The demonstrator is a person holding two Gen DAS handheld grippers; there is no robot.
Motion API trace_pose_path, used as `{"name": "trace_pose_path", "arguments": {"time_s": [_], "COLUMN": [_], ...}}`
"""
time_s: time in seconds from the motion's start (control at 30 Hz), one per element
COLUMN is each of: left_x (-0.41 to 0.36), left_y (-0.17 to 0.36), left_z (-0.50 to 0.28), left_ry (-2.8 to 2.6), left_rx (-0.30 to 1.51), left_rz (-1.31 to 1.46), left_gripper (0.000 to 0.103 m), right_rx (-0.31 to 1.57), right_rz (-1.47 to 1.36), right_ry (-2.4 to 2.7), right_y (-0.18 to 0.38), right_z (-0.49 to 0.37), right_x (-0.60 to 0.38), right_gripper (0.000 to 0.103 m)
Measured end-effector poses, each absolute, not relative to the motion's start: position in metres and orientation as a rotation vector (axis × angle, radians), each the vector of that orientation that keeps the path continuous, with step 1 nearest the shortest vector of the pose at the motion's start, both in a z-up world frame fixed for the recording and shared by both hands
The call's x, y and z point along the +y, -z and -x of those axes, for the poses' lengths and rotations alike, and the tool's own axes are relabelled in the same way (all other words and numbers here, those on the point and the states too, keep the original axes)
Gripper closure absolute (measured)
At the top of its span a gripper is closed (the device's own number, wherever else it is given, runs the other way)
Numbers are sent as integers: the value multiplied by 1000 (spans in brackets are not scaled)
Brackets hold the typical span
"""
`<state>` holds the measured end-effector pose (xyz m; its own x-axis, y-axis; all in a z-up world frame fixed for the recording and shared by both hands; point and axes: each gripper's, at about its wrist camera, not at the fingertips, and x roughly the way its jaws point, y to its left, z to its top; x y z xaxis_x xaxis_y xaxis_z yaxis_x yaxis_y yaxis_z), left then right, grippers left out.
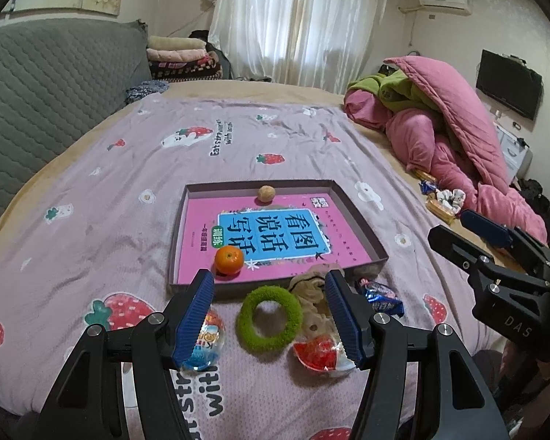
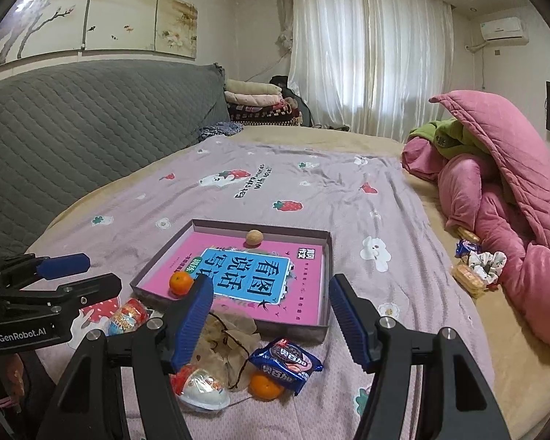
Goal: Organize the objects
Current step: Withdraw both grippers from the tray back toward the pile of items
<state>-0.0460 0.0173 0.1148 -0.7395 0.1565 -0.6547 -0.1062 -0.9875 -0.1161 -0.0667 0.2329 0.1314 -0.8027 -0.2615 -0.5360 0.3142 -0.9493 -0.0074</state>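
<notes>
A shallow box (image 1: 187, 198) (image 2: 326, 256) lies on the strawberry-print sheet with a pink book, a tangerine (image 1: 229, 260) (image 2: 181, 282) and a walnut (image 1: 266, 193) (image 2: 254, 237) inside. In front of it lie a green fuzzy ring (image 1: 268, 317), a beige pouch (image 1: 313, 293) (image 2: 231, 337), a blue snack packet (image 1: 381, 295) (image 2: 286, 361), two wrapped toy eggs (image 1: 207, 341) (image 2: 201, 388) and a second tangerine (image 2: 264, 387). My left gripper (image 1: 271, 315) (image 2: 88, 275) hovers open above the ring. To its right, my right gripper (image 2: 271, 322) (image 1: 449, 225) hangs open over the pouch and packet, holding nothing.
A heap of pink and green quilts (image 1: 451, 128) fills the right side of the bed, with loose snacks and a scrunchie (image 2: 484, 262) at its foot. A grey padded headboard (image 1: 55, 84) runs along the left. Folded blankets (image 2: 256, 102) are stacked at the far end.
</notes>
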Motion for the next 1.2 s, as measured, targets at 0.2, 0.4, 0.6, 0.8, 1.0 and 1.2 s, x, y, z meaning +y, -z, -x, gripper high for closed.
{"name": "trace_pose_path", "arguments": {"time_s": [0.2,0.4,0.6,0.8,1.0,1.2], "left_x": [20,25,27,29,29,32], "left_y": [-106,-98,-89,-80,-70,-59], "left_z": [41,38,34,32,31,31], "left_ry": [-2790,-2781,-2773,-2760,-2753,-2735], "left_rx": [-91,-74,-59,-54,-44,-31], "left_rz": [1087,1112,1134,1160,1190,1220], "left_gripper": [39,39,39,39,39,39], "right_rx": [139,129,135,142,141,156], "right_rz": [-806,-822,-843,-871,-898,-929], "right_ry": [2719,2715,2710,2700,2692,2683], "right_y": [-125,-118,-109,-98,-87,-77], "right_z": [64,61,59,57,55,53], "right_x": [235,239,240,240,241,239], "right_gripper": [38,38,38,38,38,38]}}
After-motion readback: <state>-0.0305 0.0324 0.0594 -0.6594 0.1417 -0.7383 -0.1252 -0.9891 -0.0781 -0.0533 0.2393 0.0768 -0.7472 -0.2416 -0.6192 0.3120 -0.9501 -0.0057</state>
